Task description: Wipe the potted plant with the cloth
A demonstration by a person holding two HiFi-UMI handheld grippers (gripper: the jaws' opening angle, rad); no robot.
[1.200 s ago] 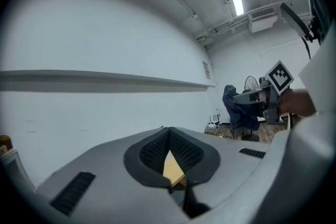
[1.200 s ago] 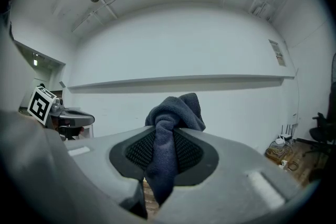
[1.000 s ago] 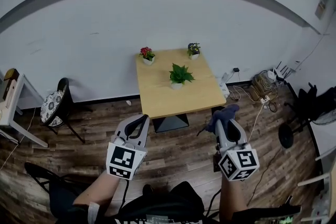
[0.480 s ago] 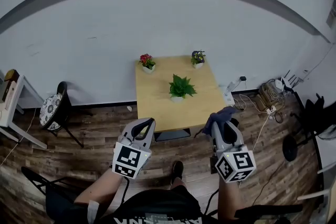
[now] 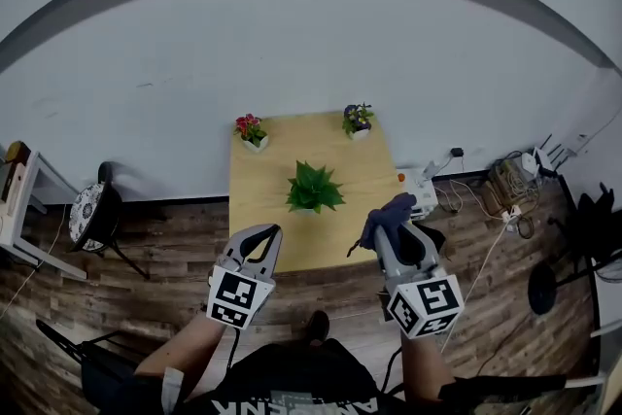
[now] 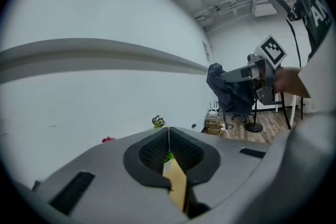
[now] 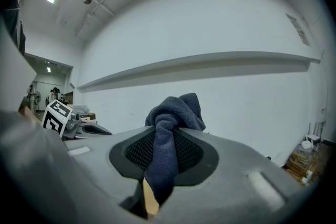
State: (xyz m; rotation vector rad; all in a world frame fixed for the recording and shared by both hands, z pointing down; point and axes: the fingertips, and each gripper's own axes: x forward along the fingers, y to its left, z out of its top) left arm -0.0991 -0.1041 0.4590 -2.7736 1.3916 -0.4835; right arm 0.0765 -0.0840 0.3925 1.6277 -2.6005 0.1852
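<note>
Standing on the wooden table (image 5: 260, 209), against the white wall, are three small pots. The task's potted plant (image 5: 313, 187) is the green leafy one near the middle of the table. Its leaves spread wide and almost cover the little white pot (image 5: 309, 208) under them. At the far left corner there is a second white pot (image 5: 257, 144) which holds a red-flowered plant (image 5: 249, 125). At the far right corner a third white pot (image 5: 360, 134) holds a purple-flowered plant (image 5: 358, 117). The three pots are well apart from each other, and all stand upright.

The left gripper (image 5: 271, 234) hangs over the near edge of the table. Its fingers are pressed together and nothing is between them; in the left gripper view the two pads meet in one thin line (image 6: 168, 134).

The right gripper (image 5: 387, 230) is near the table's right front corner. Its fingers are clamped on the dark blue cloth (image 5: 391, 211). In the right gripper view the cloth (image 7: 170, 128) is bunched above the pads and also hangs down between them. The cloth does not touch the potted plant.
</note>
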